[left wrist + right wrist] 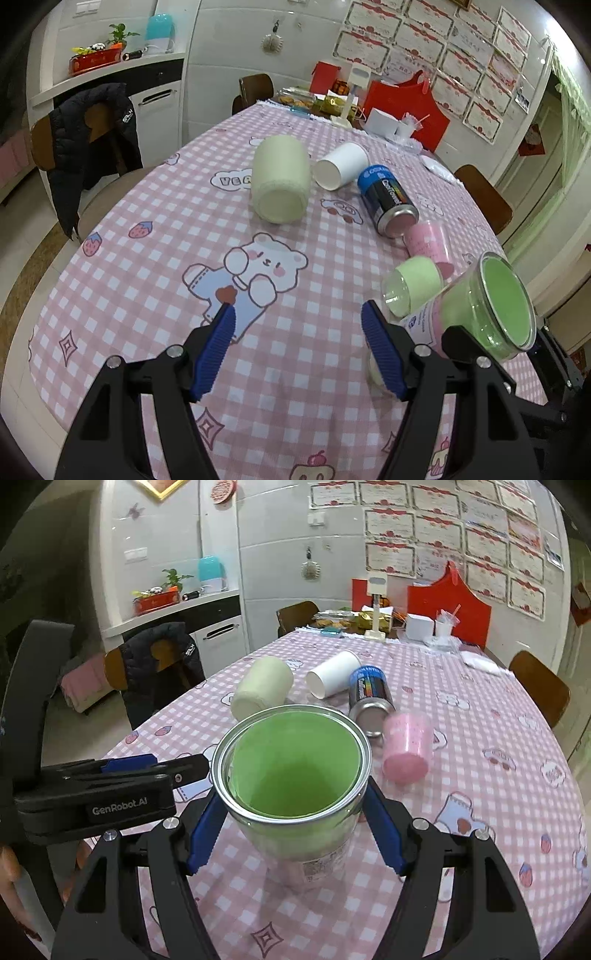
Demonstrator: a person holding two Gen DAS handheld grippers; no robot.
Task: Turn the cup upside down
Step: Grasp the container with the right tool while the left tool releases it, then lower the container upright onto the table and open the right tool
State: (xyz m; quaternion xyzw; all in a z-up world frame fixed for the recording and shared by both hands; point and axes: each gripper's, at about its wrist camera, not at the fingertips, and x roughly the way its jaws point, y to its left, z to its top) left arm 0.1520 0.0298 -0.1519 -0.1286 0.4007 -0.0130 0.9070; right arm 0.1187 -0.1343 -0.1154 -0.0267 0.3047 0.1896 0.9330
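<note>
Right gripper (291,812) pinched glass cup (295,775) by sides, green-lined mouth facing camera. Cup sat tilted, long axis leaning away from pink cup (406,749), base low near tablecloth (498,775). Left gripper (297,325) spread, holding nothing, just beside cup. Judged: open cloth nearer than pink cup gave turning room; can (369,694) beyond.
</note>
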